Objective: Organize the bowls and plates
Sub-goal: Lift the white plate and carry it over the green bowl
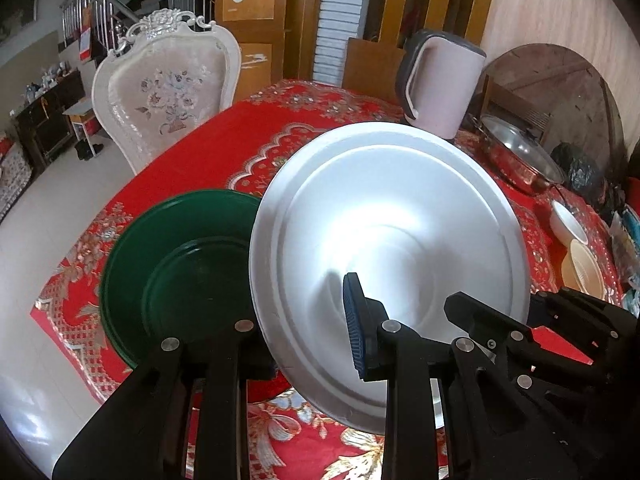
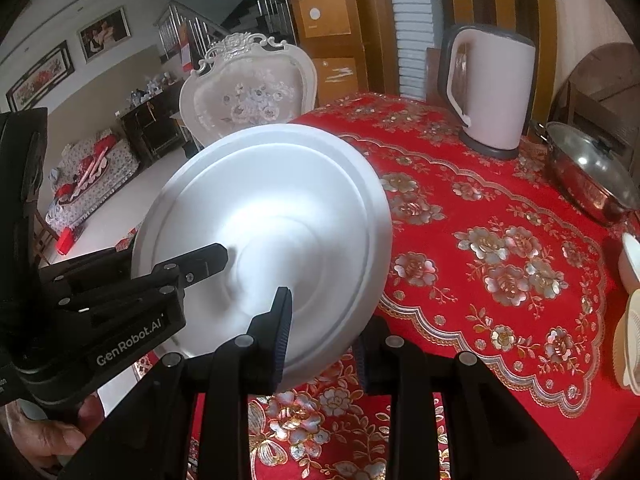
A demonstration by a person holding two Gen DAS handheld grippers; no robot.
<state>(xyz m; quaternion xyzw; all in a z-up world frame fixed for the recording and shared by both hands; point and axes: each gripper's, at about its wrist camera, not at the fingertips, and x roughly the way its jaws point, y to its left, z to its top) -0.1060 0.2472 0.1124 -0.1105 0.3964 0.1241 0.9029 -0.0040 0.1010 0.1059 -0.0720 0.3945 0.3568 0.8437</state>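
Red flowered cloth on the surface (image 2: pixel 500 208), with a big white plate (image 1: pixel 384 216) up in the air over it, tipped on a slant. Pinched at its near rim by both: left hand-held gripper (image 1: pixel 312 340) shut tight on one side, right hand-held gripper (image 2: pixel 320 344) shut tight on the other. Just left of it, partly behind, a green plate (image 1: pixel 176 272). Farther back, a pink kettle (image 2: pixel 492 96), a shiny lidded pot (image 2: pixel 588 172), some small bowls (image 1: pixel 576 248) and a white chair (image 1: pixel 168 92).
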